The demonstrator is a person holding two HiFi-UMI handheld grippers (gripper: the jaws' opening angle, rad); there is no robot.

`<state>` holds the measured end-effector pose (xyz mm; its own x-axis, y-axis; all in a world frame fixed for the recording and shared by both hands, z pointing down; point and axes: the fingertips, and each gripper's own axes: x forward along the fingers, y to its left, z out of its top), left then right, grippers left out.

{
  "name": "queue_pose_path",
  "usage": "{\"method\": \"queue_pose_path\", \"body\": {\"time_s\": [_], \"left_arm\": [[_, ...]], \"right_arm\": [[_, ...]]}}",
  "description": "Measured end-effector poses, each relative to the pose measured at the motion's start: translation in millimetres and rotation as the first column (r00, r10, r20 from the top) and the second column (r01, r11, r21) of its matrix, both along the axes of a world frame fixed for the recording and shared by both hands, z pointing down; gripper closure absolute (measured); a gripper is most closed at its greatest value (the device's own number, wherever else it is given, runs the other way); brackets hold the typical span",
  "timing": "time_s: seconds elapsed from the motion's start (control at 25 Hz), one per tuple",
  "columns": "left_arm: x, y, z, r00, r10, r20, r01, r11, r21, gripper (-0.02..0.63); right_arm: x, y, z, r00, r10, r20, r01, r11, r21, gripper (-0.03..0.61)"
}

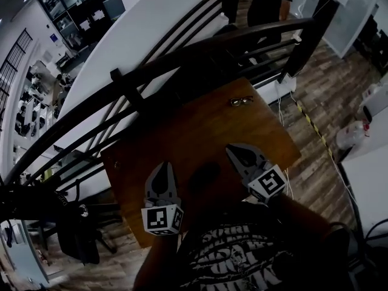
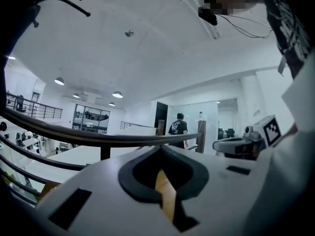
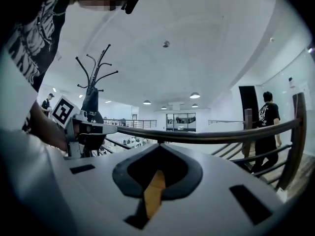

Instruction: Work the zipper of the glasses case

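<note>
In the head view a dark oval shape, apparently the glasses case, lies on the brown wooden table between my two grippers; its zipper cannot be made out. My left gripper is held up above the table's near left part, jaws shut with nothing in them. My right gripper hovers to the case's right, also shut and holding nothing. Both point level at the railing: the left gripper and the right gripper each show closed tips with only a sliver of table below. Neither touches the case.
A pair of glasses lies near the table's far edge. A dark railing runs just beyond the table, and a person stands past it. A coat rack stands at the left. Cables and plastic containers lie on the floor at the right.
</note>
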<state>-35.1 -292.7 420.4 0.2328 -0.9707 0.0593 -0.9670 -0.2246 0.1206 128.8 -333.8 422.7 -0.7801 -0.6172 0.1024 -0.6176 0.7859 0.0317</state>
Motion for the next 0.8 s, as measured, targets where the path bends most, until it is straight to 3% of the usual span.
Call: {"method": "queue_pose_path", "body": {"time_s": [0.36, 0.8], "left_arm": [[-3, 16, 11, 0.997, 0.074, -0.014, -0.074, 0.997, -0.015, 0.607], [-8, 32, 11, 0.992, 0.125, -0.035, -0.126, 0.992, -0.026, 0.607]], "right_arm": [[1, 12, 11, 0.996, 0.085, 0.011, -0.085, 0.996, 0.000, 0.580], [-12, 26, 9, 0.993, 0.115, -0.028, -0.116, 0.993, -0.027, 0.580]]}}
